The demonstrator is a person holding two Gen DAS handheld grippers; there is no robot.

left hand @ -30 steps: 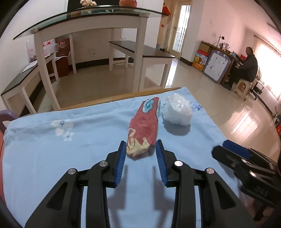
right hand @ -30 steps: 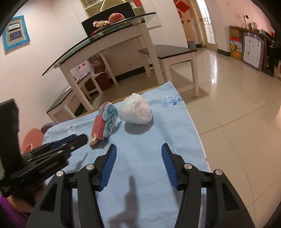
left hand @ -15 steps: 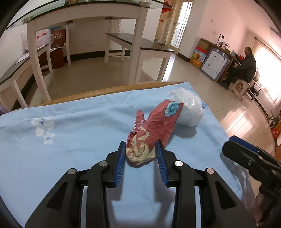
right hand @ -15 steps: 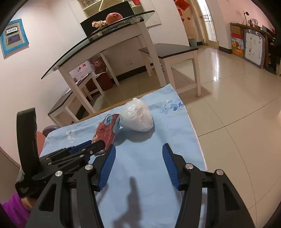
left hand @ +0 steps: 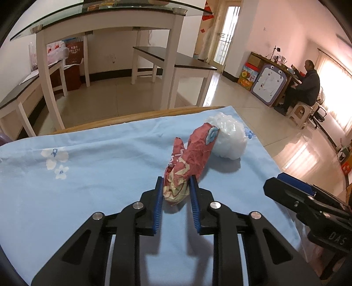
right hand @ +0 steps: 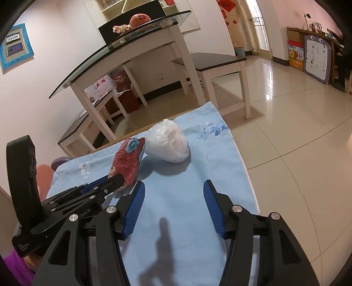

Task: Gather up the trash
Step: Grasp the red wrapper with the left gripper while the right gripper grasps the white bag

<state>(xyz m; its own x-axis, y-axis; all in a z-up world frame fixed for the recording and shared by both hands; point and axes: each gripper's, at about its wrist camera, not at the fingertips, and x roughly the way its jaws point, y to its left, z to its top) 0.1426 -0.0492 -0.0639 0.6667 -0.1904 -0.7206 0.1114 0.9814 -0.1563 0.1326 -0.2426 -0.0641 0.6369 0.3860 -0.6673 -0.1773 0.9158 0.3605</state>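
I note a light blue cloth (left hand: 92,176) with small white-and-blue flower prints, spread over a wooden-edged surface. Behind it I see a glass-topped table (left hand: 105,19) on white legs, with a dark-topped bench (left hand: 176,61) beyond. A red box (left hand: 73,66) sits on the floor near the wall. At far right, a man (left hand: 308,85) sits on a stool beside a whiteboard (left hand: 267,87).

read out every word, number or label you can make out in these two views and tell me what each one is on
"11109": on the blue-framed wall sign, upper panel.
"DAS", partly hidden: on the right gripper body, left wrist view.
Too small or blurred to read: lettering on the left gripper body, the dark red box under the glass table, and the print on the red wrapper.
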